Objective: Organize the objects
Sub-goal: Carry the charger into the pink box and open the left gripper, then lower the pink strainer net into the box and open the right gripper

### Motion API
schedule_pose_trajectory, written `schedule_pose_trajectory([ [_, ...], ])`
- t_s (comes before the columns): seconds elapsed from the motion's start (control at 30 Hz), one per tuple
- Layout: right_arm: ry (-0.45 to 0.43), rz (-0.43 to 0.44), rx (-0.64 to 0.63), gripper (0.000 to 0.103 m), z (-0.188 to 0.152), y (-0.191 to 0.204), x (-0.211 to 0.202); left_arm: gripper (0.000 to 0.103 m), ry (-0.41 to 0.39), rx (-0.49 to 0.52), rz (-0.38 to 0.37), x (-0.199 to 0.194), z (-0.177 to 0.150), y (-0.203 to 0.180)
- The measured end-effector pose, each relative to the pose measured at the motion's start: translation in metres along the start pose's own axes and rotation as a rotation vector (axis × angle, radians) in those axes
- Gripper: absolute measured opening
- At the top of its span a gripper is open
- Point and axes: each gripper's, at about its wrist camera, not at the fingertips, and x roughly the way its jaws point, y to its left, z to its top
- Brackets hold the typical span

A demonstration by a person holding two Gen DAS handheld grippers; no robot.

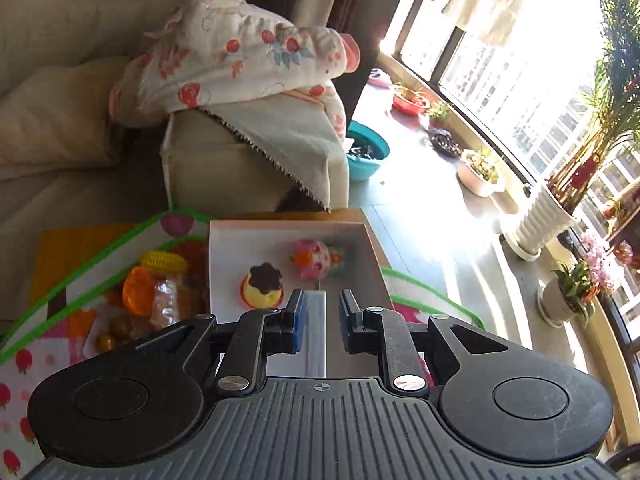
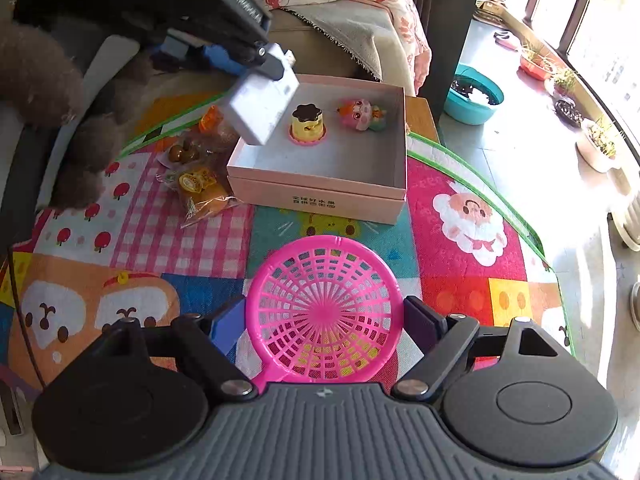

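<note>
On the left of the colourful play mat [image 2: 132,216] lie wrapped snacks [image 2: 202,190], a toy corn cob [image 1: 163,261] and an orange toy piece [image 1: 138,291], just beside the open pink box [image 2: 320,196]. Above the box's left edge, the left claw [image 1: 320,312] is clamped narrowly on a flat white box [image 2: 262,110], which hangs tilted over that corner; in the left wrist view it shows as a pale slab between the blue pads. Inside the pink box stand a yellow pudding toy [image 2: 307,125] with a dark top and, to its right, a pink pig toy [image 2: 362,115], close together but apart. Nearer the camera, the right claw [image 2: 324,320] stands wide, its fingers on either side of a round pink plastic basket [image 2: 326,312]; whether they press its rim I cannot tell. Further right, sunlit floor [image 2: 520,148] carries a teal basin [image 2: 472,98] and potted plants [image 1: 480,170].
</note>
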Motion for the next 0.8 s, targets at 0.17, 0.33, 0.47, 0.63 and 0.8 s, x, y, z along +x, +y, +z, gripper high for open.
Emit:
schedule_pose_trajectory([
  [0.17, 0.021, 0.034, -0.021, 0.083, 0.008, -0.024, 0.009, 0.02, 0.024, -0.053, 0.057, 0.009, 0.002, 0.0],
  [0.33, 0.064, 0.069, -0.006, 0.083, 0.021, -0.045, 0.027, 0.02, 0.139, -0.154, 0.136, 0.001, -0.045, 0.024],
  [0.47, 0.06, 0.086, -0.022, 0.083, 0.048, -0.052, 0.041, 0.02, 0.246, -0.226, 0.153, -0.007, -0.096, 0.038],
  [0.63, 0.028, 0.103, 0.037, 0.083, 0.102, -0.067, 0.062, 0.02, 0.313, -0.298, 0.176, -0.016, -0.139, 0.049],
  [0.8, -0.059, 0.154, 0.163, 0.084, 0.159, -0.083, 0.075, 0.02, 0.309, -0.336, 0.182, -0.028, -0.149, 0.053],
])
